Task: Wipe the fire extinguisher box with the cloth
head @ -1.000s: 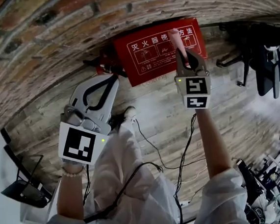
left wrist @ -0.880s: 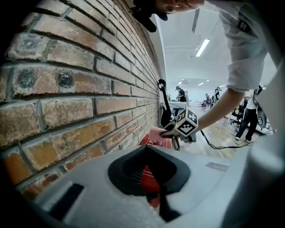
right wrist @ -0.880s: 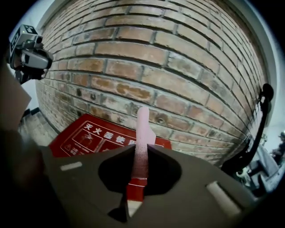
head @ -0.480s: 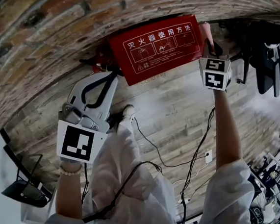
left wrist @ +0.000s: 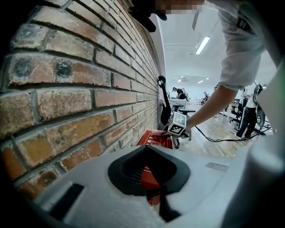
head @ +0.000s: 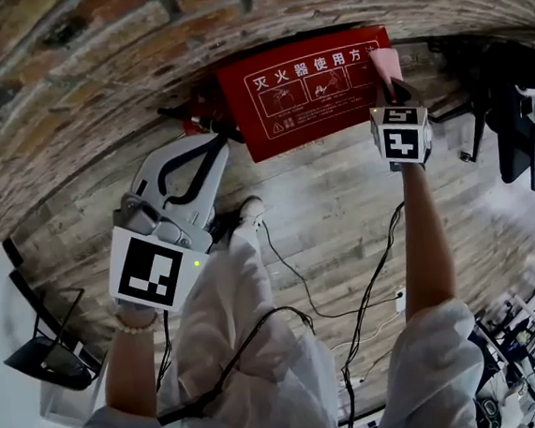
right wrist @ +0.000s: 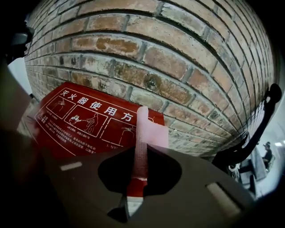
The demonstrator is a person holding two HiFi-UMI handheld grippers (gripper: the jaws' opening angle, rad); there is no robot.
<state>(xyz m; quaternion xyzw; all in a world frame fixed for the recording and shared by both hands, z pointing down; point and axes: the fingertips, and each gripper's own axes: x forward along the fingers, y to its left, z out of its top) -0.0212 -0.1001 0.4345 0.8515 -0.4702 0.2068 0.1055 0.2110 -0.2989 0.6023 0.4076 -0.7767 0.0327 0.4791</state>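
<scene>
The room is bright. Seen from my left tool (head: 216, 144), ceiling strip lights (left wrist: 202, 44) glow far off to the right, and the wooden floor (head: 494, 224) shines pale at right. The brick wall (head: 138, 42) bows at every edge and the corners go black. Nearest the lens, the cloth (right wrist: 141, 147) blurs.

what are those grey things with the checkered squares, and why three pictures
A person holds a two-jaw gripper in each hand; the marker cubes are part of them. The head view looks down from the person's head; the other two cameras ride on the grippers. The right gripper is shut on a pink cloth at the red fire extinguisher box, which sits on the wooden floor by the brick wall. The left gripper is shut and empty.
</scene>
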